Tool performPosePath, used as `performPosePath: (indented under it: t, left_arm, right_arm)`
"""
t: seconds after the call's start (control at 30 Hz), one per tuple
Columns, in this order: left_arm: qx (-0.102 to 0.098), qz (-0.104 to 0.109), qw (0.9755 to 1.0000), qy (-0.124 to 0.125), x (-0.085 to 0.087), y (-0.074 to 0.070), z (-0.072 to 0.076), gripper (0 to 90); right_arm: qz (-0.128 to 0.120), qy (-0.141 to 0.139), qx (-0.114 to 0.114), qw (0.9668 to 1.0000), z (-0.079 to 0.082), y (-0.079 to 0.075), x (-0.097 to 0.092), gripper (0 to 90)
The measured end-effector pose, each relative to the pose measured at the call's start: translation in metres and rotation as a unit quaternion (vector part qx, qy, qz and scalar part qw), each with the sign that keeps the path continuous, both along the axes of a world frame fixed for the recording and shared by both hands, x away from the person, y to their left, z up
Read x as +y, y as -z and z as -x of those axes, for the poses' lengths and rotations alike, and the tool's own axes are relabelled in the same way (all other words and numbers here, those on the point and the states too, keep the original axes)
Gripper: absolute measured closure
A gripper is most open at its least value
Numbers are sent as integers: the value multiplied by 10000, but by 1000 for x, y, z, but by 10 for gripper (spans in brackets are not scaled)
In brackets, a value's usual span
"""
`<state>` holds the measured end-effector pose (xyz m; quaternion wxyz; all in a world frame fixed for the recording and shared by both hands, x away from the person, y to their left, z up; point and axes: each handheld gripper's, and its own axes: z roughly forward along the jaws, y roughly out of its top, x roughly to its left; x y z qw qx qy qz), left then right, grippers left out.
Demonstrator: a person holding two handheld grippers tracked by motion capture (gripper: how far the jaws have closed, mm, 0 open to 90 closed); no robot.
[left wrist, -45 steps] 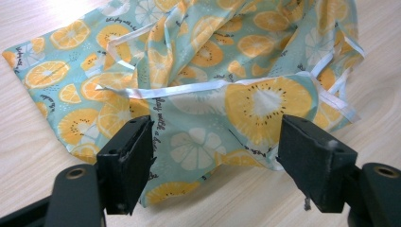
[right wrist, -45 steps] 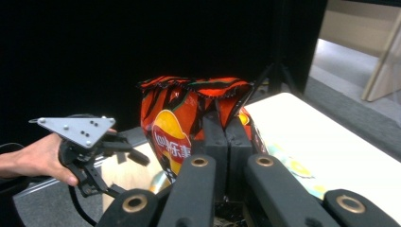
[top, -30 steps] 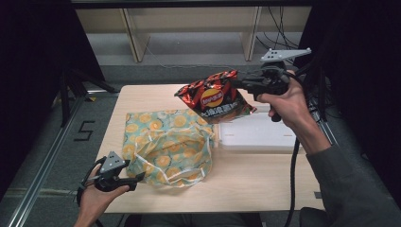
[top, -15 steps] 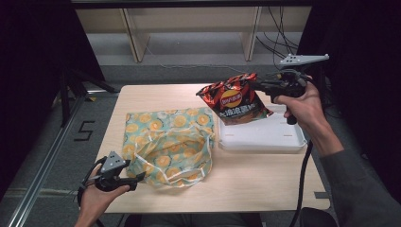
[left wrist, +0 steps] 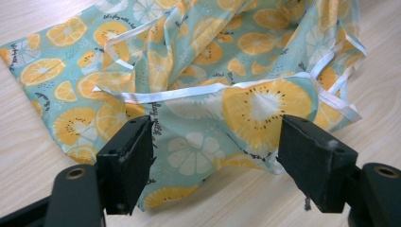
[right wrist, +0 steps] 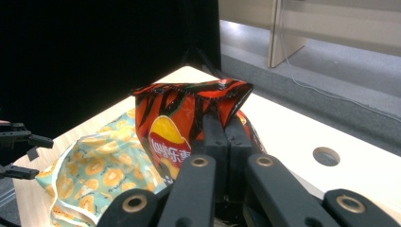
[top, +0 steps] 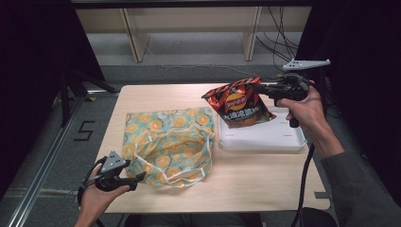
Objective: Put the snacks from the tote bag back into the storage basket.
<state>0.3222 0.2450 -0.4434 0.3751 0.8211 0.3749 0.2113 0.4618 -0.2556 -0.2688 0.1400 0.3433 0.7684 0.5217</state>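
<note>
Bare table (top: 265, 177) lies open along the lower centre and lower right of the high view. The fruit-print bag (top: 166, 142) blocks mid-left, the white tray (top: 262, 139) blocks centre-right, and a chip bag (top: 239, 101) hangs above it.

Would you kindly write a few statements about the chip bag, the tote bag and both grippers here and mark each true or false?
1. The right gripper is shut on the chip bag. True.
2. The chip bag lies flat in the white tray. False: it hangs in the air above the tray.
3. The left gripper is open. True.
4. The fruit-print tote bag sits inside the tray. False: it lies on the table beside the tray.
</note>
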Motion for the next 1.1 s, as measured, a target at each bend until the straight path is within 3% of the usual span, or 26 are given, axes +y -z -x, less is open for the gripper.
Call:
performPosePath:
  t: [0.03,0.07,0.13,0.17,0.2,0.23,0.27,0.43,0.47,0.57,0.63,0.67,0.77,0.8,0.83,0.87,0.9,0.97,1.0,1.03,1.07,1.1]
  left_arm:
    - [69,-85,9999,8,1,-1,1,271]
    - [94,-58,9999,-1,0,0,1,271]
    - [-13,-206,9997,120,2,-1,-1,271]
    - [-24,-189,9997,139,2,-1,-1,270]
    - [-15,-166,9998,127,2,-1,-1,271]
    - [-16,-200,9997,119,2,-1,-1,271]
    - [76,-66,9999,-10,0,0,1,271]
    - [5,-196,9997,112,2,-1,-1,271]
    - [21,-88,9999,56,0,0,-1,271]
    - [-29,-319,9993,217,3,-2,-2,271]
    - [-46,-157,9997,164,1,1,-2,271]
    - [77,-18,10000,35,-1,2,0,271]
    - [70,-79,9999,74,-1,1,0,271]
    - [70,-49,9999,73,-1,2,0,271]
    - [46,-138,9998,123,0,1,-1,270]
    - [72,-141,9998,137,0,1,-1,270]
    - [94,-116,9998,117,-1,1,-1,269]
    - [85,-10,10000,46,-2,2,0,270]
    - [86,-86,9999,77,-2,1,0,270]
    - [98,-59,9999,59,-2,2,0,270]
    - [71,-90,9999,93,-2,2,0,270]
    - [80,-79,9999,82,-2,2,0,270]
  right_arm:
    - [35,-20,-70,10000,-1,2,-2,900]
    - [19,1,13,10000,0,3,-2,900]
    - [-37,7,45,10000,0,6,-4,900]
    - [-53,56,112,9999,1,8,-5,900]
    - [-12,-5,6,10000,-1,11,-6,900]
    - [-25,59,110,9999,1,13,-7,900]
    - [-38,60,118,9999,1,16,-8,900]
    - [-82,75,233,9997,2,28,-11,900]
    - [-69,103,243,9996,3,30,-12,900]
    - [-96,97,250,9996,5,38,-14,900]
    - [-133,101,329,9993,6,44,-15,900]
    - [-98,82,235,9996,5,47,-16,900]
    - [-217,131,526,9983,8,54,-17,900]
    - [-212,157,553,9981,9,56,-18,900]
    - [-107,124,293,9994,5,60,-21,900]
    - [-234,171,587,9979,8,61,-21,900]
    - [-186,214,459,9985,7,64,-22,900]
    - [-277,226,531,9980,7,66,-24,900]
    - [-269,220,521,9980,6,66,-27,900]
    - [-336,277,692,9967,9,66,-27,900]
    - [-273,273,557,9977,6,67,-29,900]
    - [-299,309,606,9972,7,67,-30,900]
